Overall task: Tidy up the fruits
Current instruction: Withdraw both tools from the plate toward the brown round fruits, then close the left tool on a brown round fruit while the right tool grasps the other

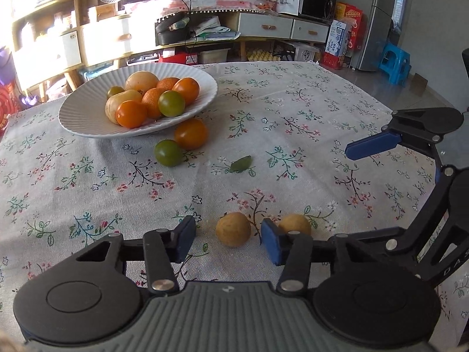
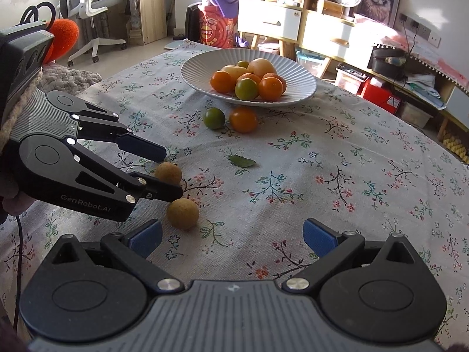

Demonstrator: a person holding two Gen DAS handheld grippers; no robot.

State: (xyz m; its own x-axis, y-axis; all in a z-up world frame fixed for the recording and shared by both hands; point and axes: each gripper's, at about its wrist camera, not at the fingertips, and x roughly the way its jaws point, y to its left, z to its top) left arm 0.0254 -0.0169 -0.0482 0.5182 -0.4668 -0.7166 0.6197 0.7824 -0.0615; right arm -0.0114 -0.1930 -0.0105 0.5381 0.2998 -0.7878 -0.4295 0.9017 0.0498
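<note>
Two small brown longans lie on the flowered tablecloth. One longan (image 1: pixel 233 228) sits between the blue pads of my left gripper (image 1: pixel 228 242), with a small gap on each side, so the jaws stand open around it. The other longan (image 1: pixel 294 224) lies just outside the right-hand finger. In the right wrist view the left gripper (image 2: pixel 172 174) straddles the first longan (image 2: pixel 168 173), and the second longan (image 2: pixel 183 214) rests just below its lower finger. My right gripper (image 2: pixel 233 237) is open and empty above the cloth. Its blue pad (image 1: pixel 372 145) shows at the right.
A white ribbed plate (image 1: pixel 88 123) (image 2: pixel 293 67) holds several orange, green and yellow fruits. A loose orange fruit (image 1: pixel 191 133) and a green one (image 1: pixel 168 152) lie just in front of it. A green leaf (image 1: pixel 240 164) lies mid-table. Shelves and cabinets stand beyond the table.
</note>
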